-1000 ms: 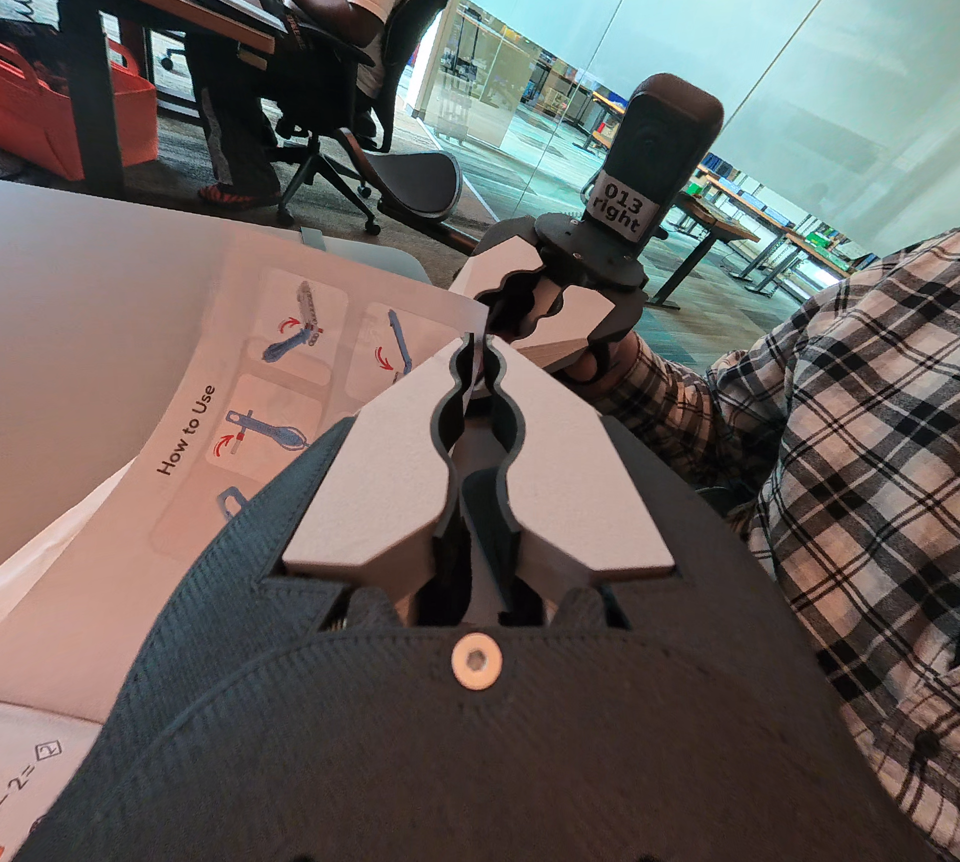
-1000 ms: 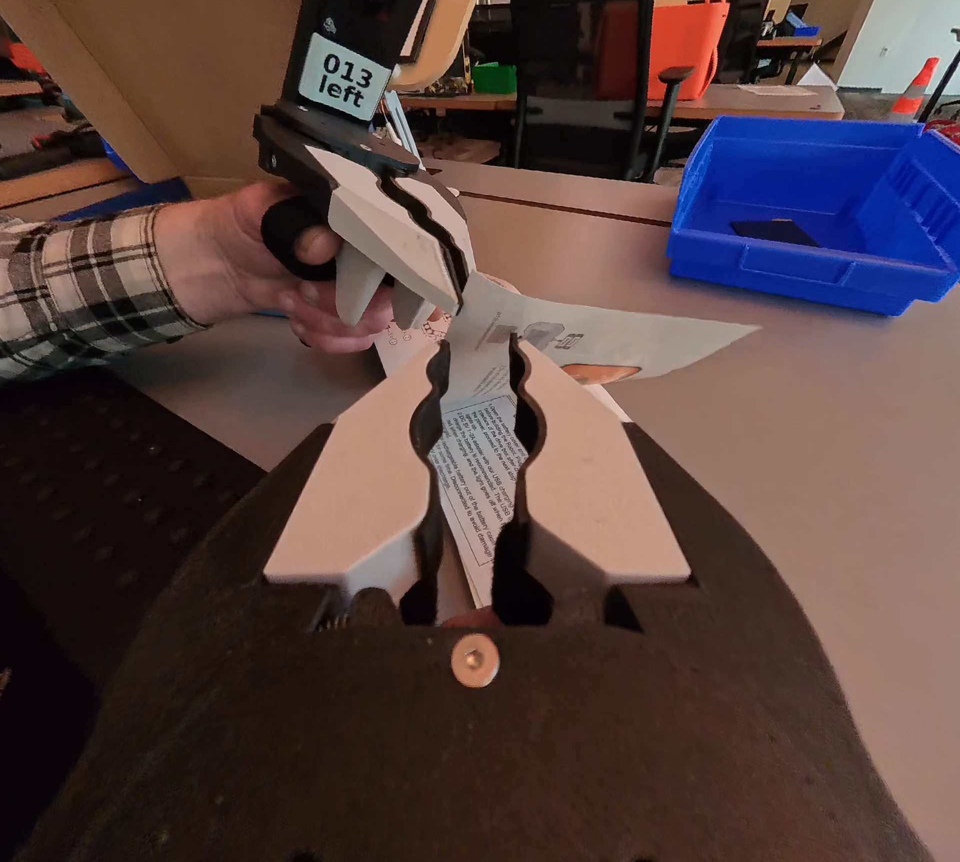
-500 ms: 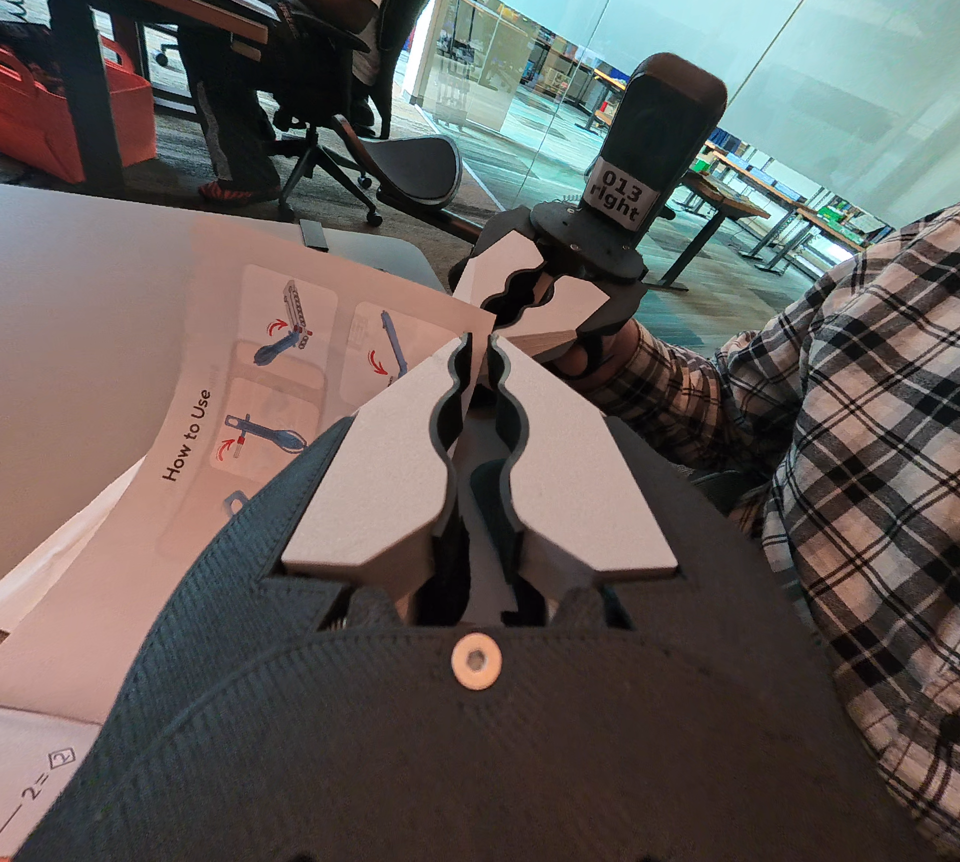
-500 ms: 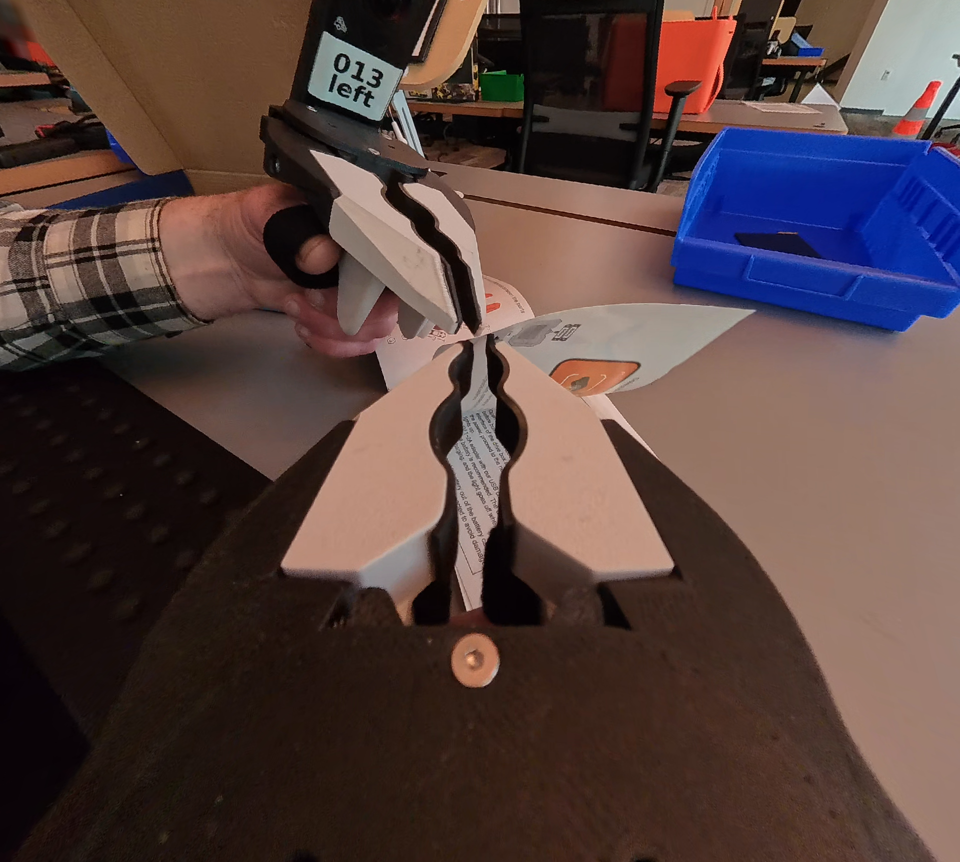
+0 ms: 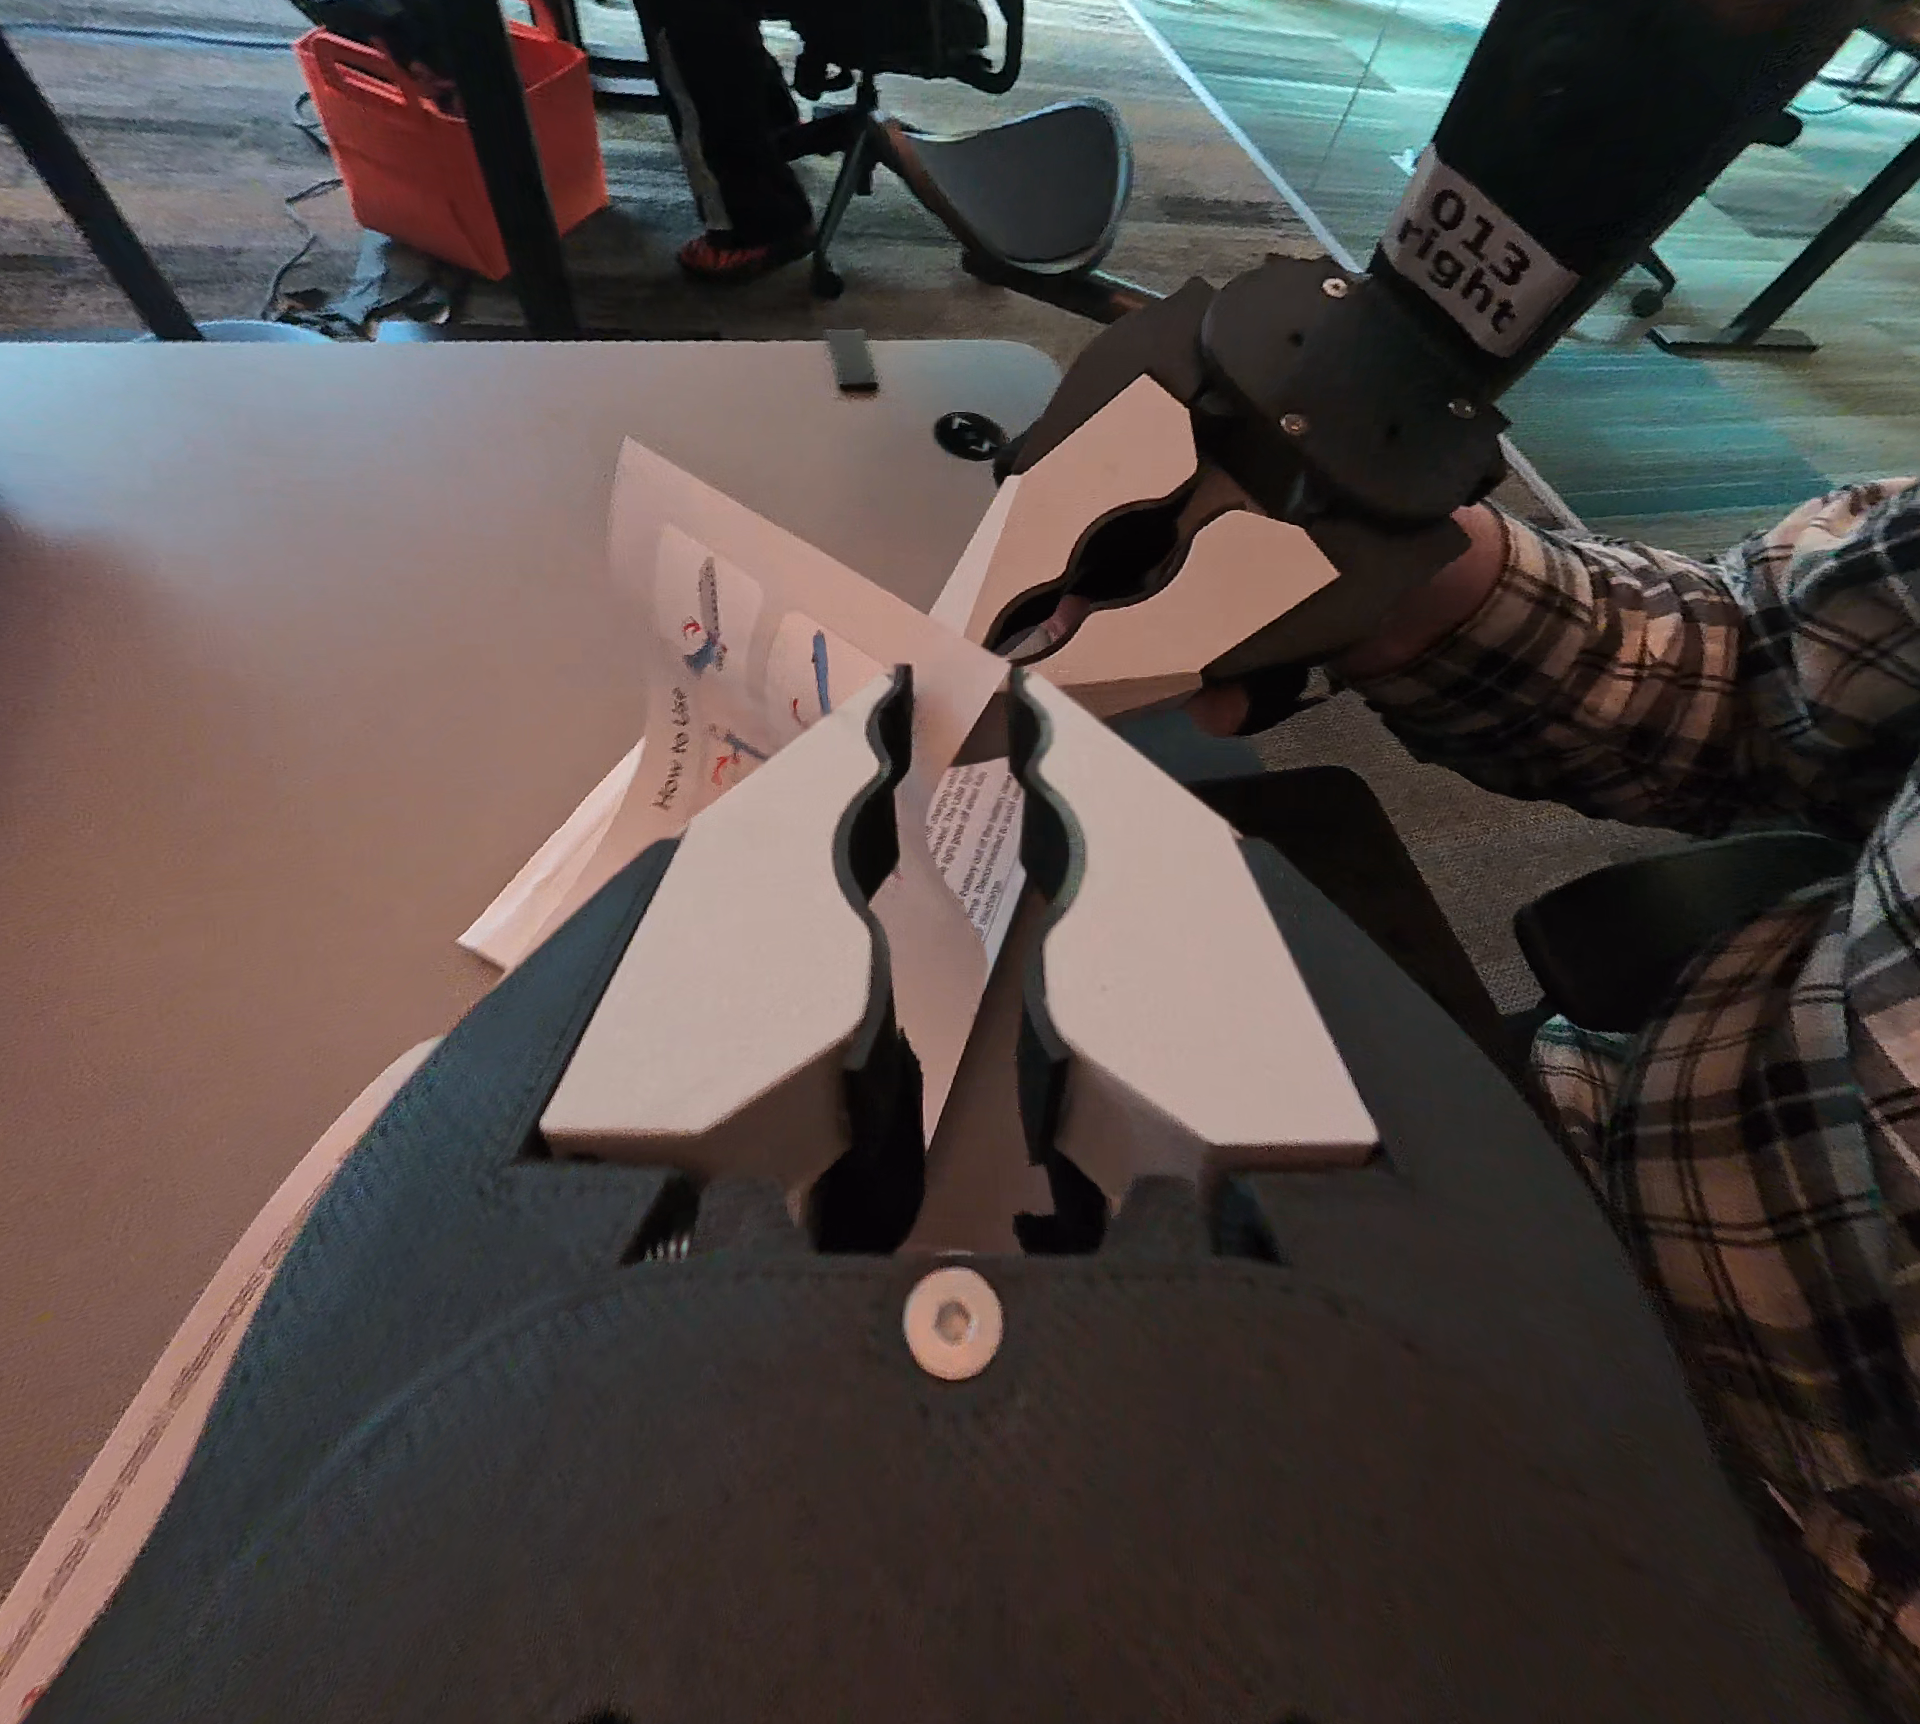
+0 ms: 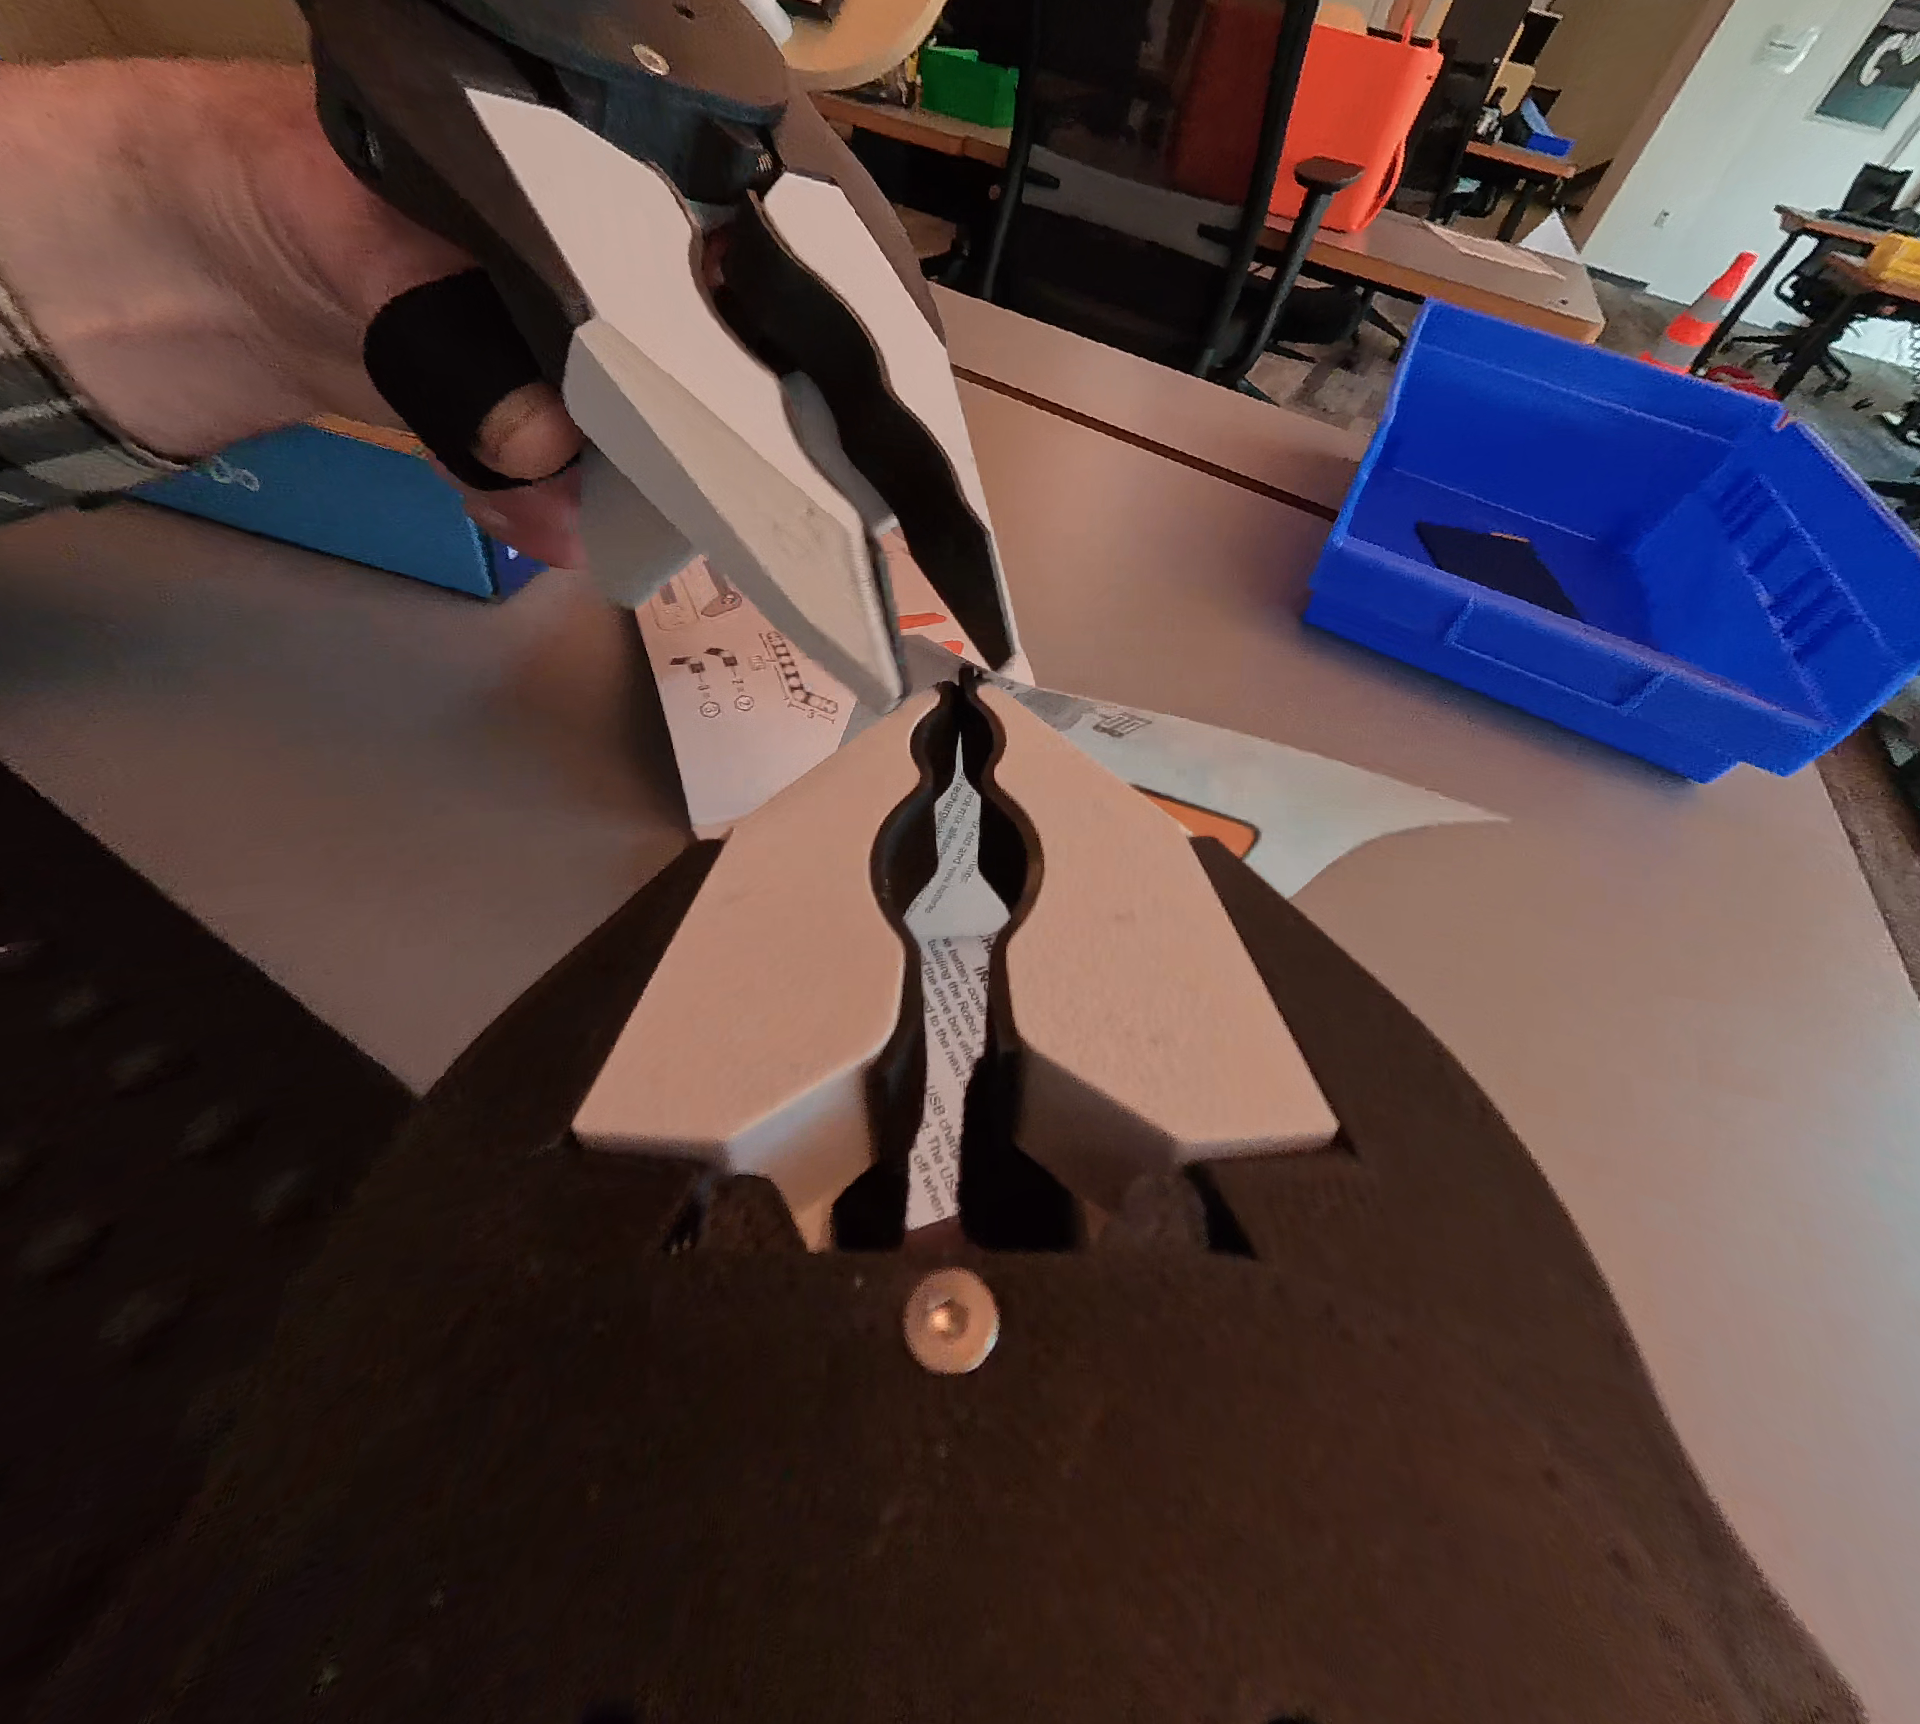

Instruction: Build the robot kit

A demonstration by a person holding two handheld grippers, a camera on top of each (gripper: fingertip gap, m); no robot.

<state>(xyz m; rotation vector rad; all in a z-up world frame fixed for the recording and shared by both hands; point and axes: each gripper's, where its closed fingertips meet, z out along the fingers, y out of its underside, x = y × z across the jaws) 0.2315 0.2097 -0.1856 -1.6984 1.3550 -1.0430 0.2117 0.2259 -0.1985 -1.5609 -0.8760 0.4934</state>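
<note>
A printed instruction sheet point(image 5: 717, 635) is lifted off the grey table point(image 5: 260, 583), its far part curling up. My left gripper point(image 5: 958, 682) is open; the sheet runs loose through the gap between its fingers. My right gripper point(image 6: 961, 685) is shut on an edge of the same sheet point(image 6: 1278, 781), with printed paper showing between its jaws. The two grippers meet almost tip to tip. The right gripper point(image 5: 997, 640) shows from the upper right in the left wrist view. The left gripper point(image 6: 945, 677) shows from the upper left in the right wrist view, held by a hand.
A blue plastic bin point(image 6: 1621, 573) stands on the table point(image 6: 1558, 999) to the right, with a dark flat item inside. A blue box point(image 6: 343, 511) lies at the left. Beyond the table edge are an orange bag point(image 5: 447, 136), office chairs point(image 6: 1164, 116) and a seated person point(image 5: 727, 116). My left and right fingertips are right by each other.
My left gripper has opened and let go of the sheet. My right gripper has closed onto the sheet. Both grippers have tilted down toward the table and moved closer together.
</note>
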